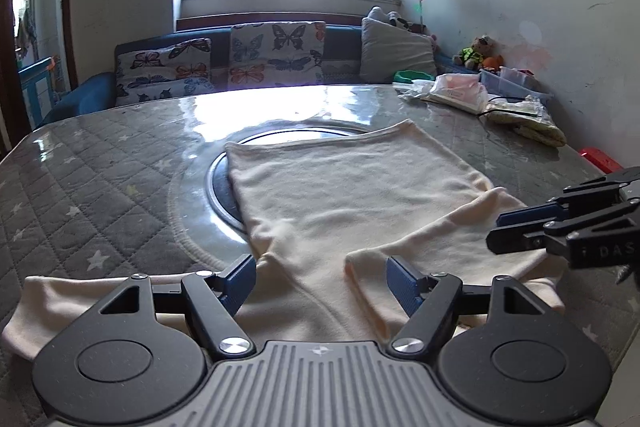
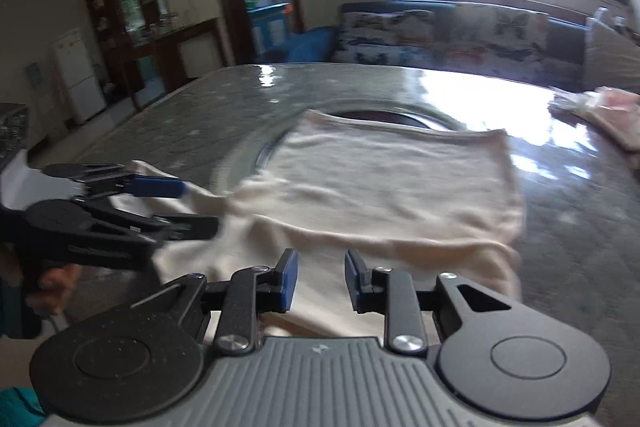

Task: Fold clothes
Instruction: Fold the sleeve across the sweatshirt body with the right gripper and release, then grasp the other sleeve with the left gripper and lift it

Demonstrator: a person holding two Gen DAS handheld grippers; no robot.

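A cream long-sleeved garment (image 1: 344, 187) lies spread flat on the quilted grey table (image 1: 88, 179), its hem toward the sofa. One sleeve is folded across the body near me, the other reaches out to the left. My left gripper (image 1: 322, 281) is open, low over the near part of the garment, holding nothing. My right gripper (image 2: 321, 281) is open with a narrower gap, over the garment's (image 2: 380, 179) near edge, holding nothing. The right gripper shows at the right edge of the left wrist view (image 1: 560, 223); the left gripper shows at the left of the right wrist view (image 2: 120, 203).
A round glass-covered inset (image 1: 224, 179) sits in the table's middle, partly under the garment. Bags, folded cloth and plastic boxes (image 1: 480, 95) crowd the far right corner. A red object (image 1: 600, 159) lies at the right edge. A sofa with butterfly cushions (image 1: 256, 55) stands behind the table.
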